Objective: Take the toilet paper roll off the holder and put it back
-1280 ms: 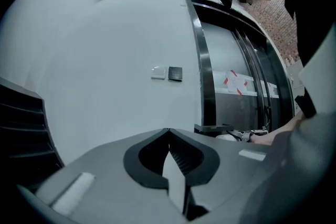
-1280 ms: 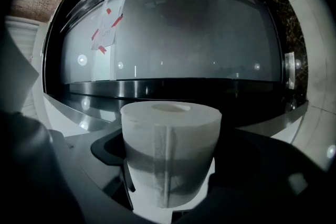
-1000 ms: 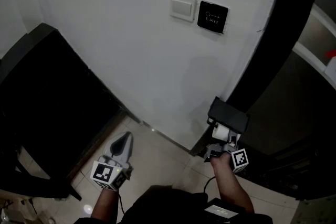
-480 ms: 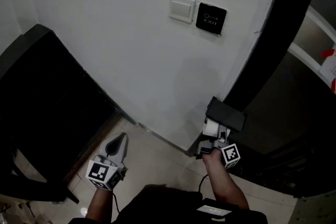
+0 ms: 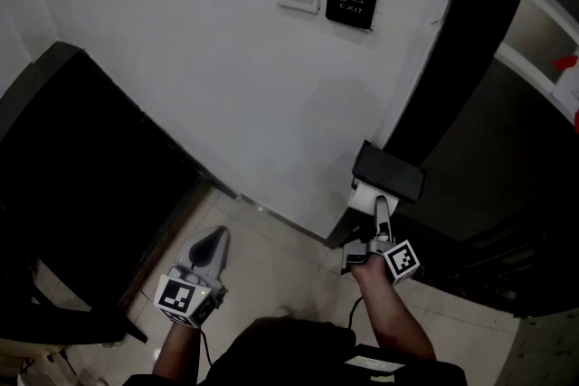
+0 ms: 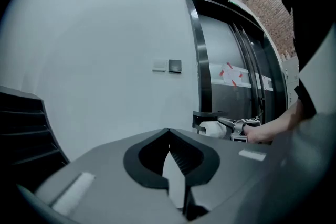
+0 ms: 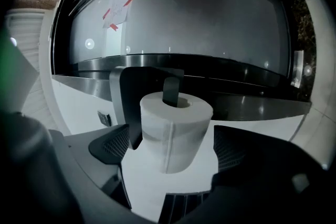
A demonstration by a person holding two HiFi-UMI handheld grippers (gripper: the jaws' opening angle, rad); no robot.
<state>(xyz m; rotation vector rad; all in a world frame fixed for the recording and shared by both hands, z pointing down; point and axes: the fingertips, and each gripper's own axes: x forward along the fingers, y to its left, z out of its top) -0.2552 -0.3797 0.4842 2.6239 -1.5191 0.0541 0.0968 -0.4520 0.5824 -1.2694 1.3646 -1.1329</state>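
Two jaws of R gripper [image 7: 173,147] are opening, wide apart, straddling toilet paper roll [image 7: 176,128] w/o touching it; roll sits on holder [image 7: 170,89] arm. L gripper [image 6: 168,132] closed, empty. Recommended: centre grip on roll flanks, squeeze lightly, slide along arm.

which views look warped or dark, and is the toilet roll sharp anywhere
Right gripper view: strong fisheye bend, black corners, yet the toilet paper roll sharp and evenly lit. Left gripper view: same bend, roll small and soft. Head view: dim, furniture at left nearly black.
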